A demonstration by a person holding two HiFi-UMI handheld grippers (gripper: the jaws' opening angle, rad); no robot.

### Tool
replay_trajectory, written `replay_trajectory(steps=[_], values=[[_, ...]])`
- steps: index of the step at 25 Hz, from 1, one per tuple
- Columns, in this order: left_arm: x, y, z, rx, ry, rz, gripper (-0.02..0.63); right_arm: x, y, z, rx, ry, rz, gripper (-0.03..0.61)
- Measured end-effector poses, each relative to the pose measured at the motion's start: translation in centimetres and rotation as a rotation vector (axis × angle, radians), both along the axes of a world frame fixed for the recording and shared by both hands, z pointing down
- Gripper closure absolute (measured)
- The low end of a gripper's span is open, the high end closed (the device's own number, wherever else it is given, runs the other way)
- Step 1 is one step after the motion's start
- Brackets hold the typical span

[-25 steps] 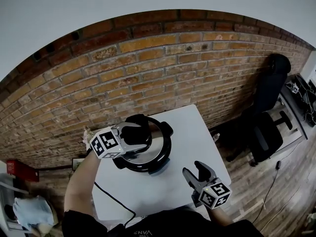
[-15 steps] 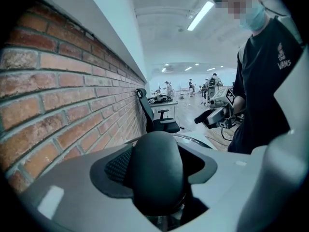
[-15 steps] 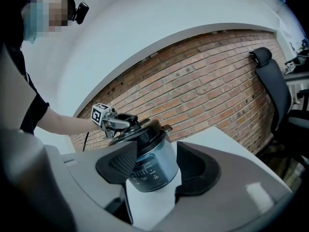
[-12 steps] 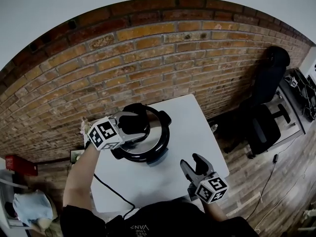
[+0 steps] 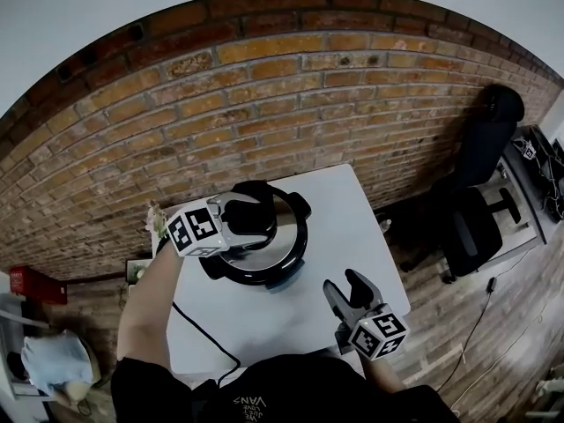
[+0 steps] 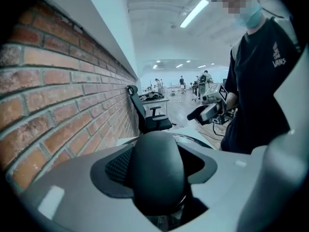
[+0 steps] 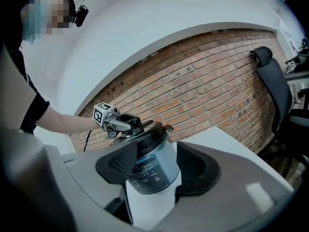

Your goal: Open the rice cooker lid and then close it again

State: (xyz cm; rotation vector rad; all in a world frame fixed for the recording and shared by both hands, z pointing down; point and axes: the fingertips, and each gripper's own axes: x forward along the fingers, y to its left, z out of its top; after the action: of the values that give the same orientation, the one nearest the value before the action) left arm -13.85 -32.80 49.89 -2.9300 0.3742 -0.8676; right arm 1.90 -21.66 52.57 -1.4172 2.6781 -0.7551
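A rice cooker (image 5: 284,252) with a steel lid and a black lid handle (image 5: 257,196) stands on the white table (image 5: 352,227), close to the brick wall. My left gripper (image 5: 247,223) lies across the lid from the left, shut on that handle; in the left gripper view the lid handle (image 6: 157,173) fills the gap between the jaws. The lid rests on the pot. My right gripper (image 5: 349,290) hovers over the table's front right, open and holding nothing. In the right gripper view the rice cooker (image 7: 152,166) stands some way beyond the jaws, with the left gripper (image 7: 123,124) on top of it.
A brick wall (image 5: 264,104) runs right behind the table. A black power cord (image 5: 198,346) trails off the table's front left. A black office chair (image 5: 471,232) stands on the wooden floor to the right. A red box (image 5: 35,285) sits at the far left.
The left gripper stays on the lid handle and has shifted only slightly. The right gripper has barely moved. The head camera has tilted a little.
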Motion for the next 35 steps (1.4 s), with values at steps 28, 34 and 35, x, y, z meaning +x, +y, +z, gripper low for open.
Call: replay_trajectory(steps=[28, 34, 35], values=[[-1.3, -1.9, -0.2, -0.005, 0.016, -0.525, 0.333, -0.3, -3.0, 0.1, 0.011, -0.024, -0.295, 0.332], [-1.6, -1.9, -0.2, 0.01, 0.036, -0.601, 0.331, -1.1, -3.3, -0.2, 0.024, -0.031, -0.409, 0.331], [-1.7, -1.9, -0.2, 0.014, 0.035, -0.609, 0.331, -1.3, -3.3, -0.3, 0.028, -0.034, -0.421, 0.331]])
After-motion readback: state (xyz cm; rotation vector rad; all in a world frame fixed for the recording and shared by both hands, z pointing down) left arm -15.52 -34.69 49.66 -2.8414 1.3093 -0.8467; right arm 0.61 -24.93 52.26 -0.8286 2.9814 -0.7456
